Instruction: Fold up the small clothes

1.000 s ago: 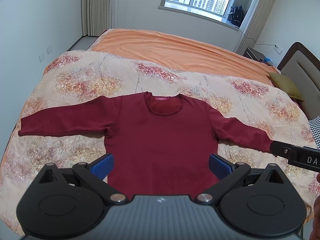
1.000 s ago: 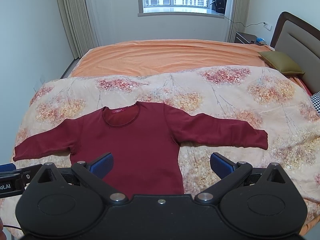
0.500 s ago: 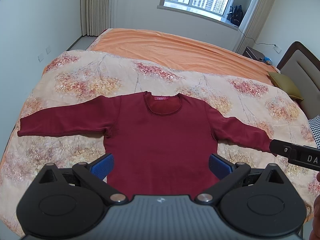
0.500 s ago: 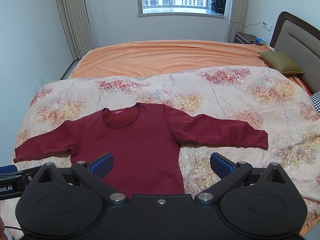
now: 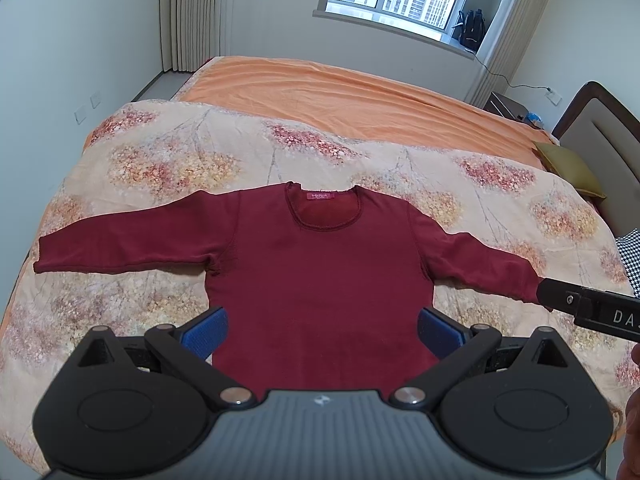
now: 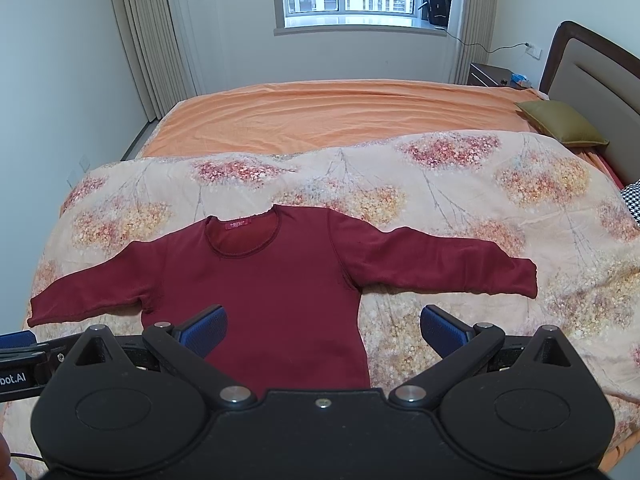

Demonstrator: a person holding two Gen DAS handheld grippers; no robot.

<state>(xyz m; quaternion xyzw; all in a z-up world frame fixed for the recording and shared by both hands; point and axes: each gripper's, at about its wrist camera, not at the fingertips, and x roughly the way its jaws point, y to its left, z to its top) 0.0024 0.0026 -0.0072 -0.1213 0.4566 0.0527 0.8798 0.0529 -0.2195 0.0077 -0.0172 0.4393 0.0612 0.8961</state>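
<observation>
Nothing has visibly moved. The top (image 5: 316, 272) lies flat at frame centre on the quilt (image 5: 168, 160), sleeves out for folding; left tongs (image 5: 322, 330) and right tongs (image 6: 324, 326) gape, empty.

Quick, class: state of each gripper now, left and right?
Left gripper: open, holding nothing, above the red long-sleeved top.
Right gripper: open, holding nothing.

The shirt's (image 5: 320, 280) hem sat hidden behind the left gripper (image 5: 322, 330). Its neck label (image 5: 321, 197) was too small to read. The headboard (image 6: 592, 76) ran off-frame.
</observation>
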